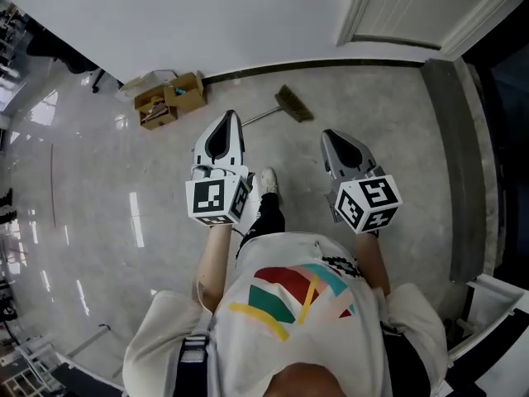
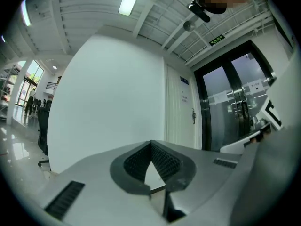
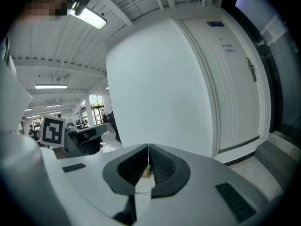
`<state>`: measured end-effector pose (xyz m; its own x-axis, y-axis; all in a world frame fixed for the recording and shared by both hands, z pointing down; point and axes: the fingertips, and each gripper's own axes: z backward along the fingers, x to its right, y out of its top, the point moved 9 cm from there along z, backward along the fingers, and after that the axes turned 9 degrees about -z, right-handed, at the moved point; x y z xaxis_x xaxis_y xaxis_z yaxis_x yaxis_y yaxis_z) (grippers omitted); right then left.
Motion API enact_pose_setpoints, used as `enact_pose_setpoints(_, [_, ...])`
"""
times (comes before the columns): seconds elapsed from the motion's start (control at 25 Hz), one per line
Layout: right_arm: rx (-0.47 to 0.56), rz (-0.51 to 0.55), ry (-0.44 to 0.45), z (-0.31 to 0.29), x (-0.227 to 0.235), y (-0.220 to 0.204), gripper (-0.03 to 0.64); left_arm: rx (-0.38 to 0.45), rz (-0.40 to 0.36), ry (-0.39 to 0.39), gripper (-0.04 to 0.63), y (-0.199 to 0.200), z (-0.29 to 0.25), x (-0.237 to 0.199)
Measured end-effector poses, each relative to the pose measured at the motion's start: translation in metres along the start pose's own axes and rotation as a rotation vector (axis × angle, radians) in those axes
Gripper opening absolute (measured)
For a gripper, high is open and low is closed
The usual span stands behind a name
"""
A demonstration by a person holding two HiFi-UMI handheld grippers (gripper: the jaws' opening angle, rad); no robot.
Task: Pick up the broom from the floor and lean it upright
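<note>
The broom (image 1: 293, 103) lies flat on the pale glossy floor (image 1: 91, 222) at the far side, close to the foot of the white wall (image 1: 207, 23). Its brush head is to the right, and its thin handle (image 1: 263, 116) runs left and nearer until the left gripper (image 1: 231, 116) hides it. Open cardboard boxes (image 1: 169, 98) sit near it on the left. I'd judge it a light thing: a stiff, narrow pole, probably smooth and a bit slippery in a pinch, with a soft bristle end carrying most of the weight. It is best taken on the handle, one claw fairly near the head and the other further along, so it does not swing or roll as it tips upright; the bristles would only bend. Both claws are clenched on nothing: the left gripper's pads (image 2: 165, 160) meet at their tips, and the right gripper (image 1: 328, 136) has its jaws pressed into one thin seam. As for writing, a blue plate (image 3: 216, 23) over the white door (image 3: 235, 93) and a green sign (image 2: 216, 40) under the ceiling are both too small for me to read. The cubes (image 1: 217, 198) carry only black square markers, and the person's shirt (image 1: 297, 292) shows coloured stripes, no words.
</note>
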<state>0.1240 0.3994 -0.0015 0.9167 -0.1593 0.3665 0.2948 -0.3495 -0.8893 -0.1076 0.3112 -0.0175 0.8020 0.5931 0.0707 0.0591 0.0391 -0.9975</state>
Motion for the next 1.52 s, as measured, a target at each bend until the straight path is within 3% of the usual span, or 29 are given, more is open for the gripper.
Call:
enact_pose_setpoints(0.24, [-0.004, 0.009, 0.008, -0.131, 0.009, 0.059, 0.013, -0.002, -0.006, -0.024, 0.044, 0.003, -0.117, -0.087])
enact_pose_setpoints(0.52, [-0.039, 0.005, 0.016, -0.213, 0.033, 0.091, 0.014, -0.018, 0.03, -0.019, 0.044, -0.001, -0.187, -0.129])
enact_pose_setpoints(0.96, [-0.11, -0.006, 0.169, -0.273, 0.085, 0.114, 0.014, -0.071, 0.003, 0.078, 0.044, -0.007, -0.239, -0.119])
enact_pose_setpoints(1.52, [-0.188, 0.031, 0.327, -0.32, 0.126, 0.12, 0.013, -0.108, -0.007, 0.126, 0.044, -0.021, -0.292, -0.104])
